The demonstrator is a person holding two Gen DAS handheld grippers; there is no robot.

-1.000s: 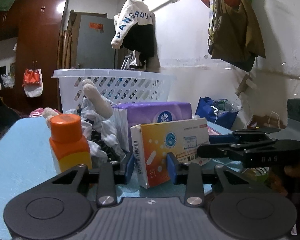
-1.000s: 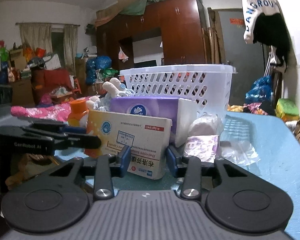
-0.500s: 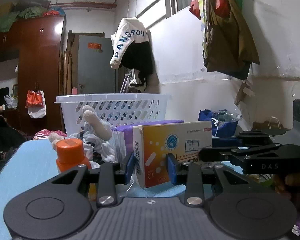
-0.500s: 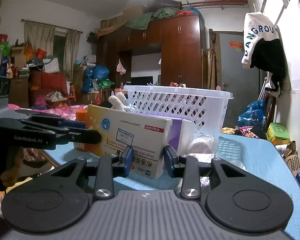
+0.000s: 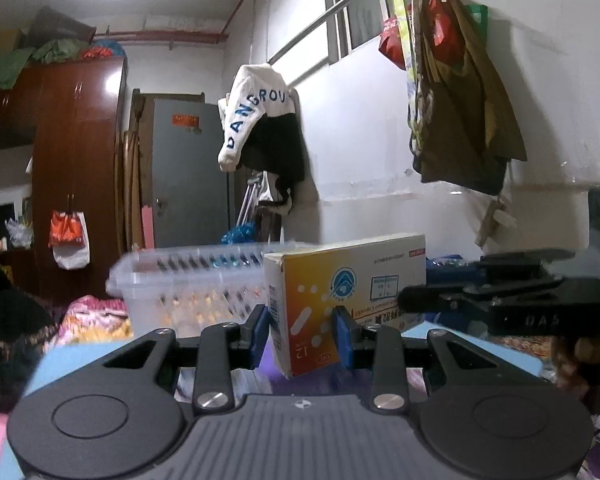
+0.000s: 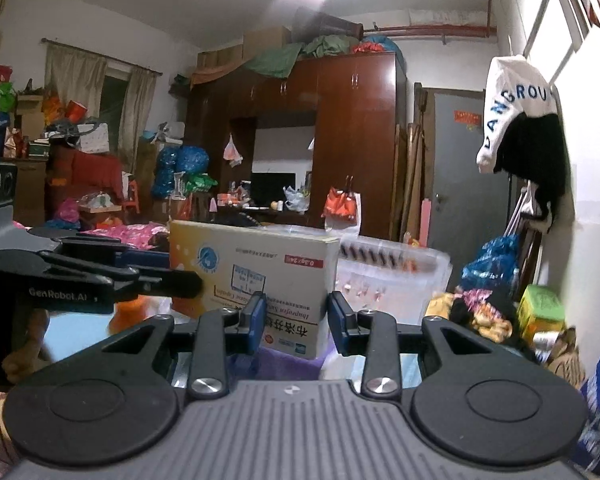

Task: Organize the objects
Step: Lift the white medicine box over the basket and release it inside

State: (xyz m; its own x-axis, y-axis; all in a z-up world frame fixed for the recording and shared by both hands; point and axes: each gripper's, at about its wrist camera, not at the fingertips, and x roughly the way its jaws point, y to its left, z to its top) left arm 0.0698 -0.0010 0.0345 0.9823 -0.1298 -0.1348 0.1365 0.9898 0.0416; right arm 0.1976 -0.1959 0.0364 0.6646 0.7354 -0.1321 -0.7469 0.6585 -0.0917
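Note:
A yellow and white medicine box (image 5: pixel 340 300) is held in the air between both grippers. My left gripper (image 5: pixel 302 334) is shut on one end of it. My right gripper (image 6: pixel 296 322) is shut on the other end of the same box (image 6: pixel 256 276). The white slotted basket (image 5: pixel 192 292) stands behind and below the box; it also shows in the right wrist view (image 6: pixel 392 280). The purple tissue pack (image 5: pixel 276 376) lies just under the box. The orange bottle (image 6: pixel 130 312) peeks out behind the left gripper's body in the right wrist view.
The blue table top (image 5: pixel 80 356) lies below. A brown wardrobe (image 6: pixel 340 140) and grey door (image 5: pixel 188 176) stand behind. Bags (image 5: pixel 456 100) and a white jacket (image 5: pixel 260 116) hang on the right wall. Clutter (image 6: pixel 496 296) sits by the table's right edge.
Both grippers have lifted the medicine box up from the table. The basket, tissue pack and bottle have dropped low in both views.

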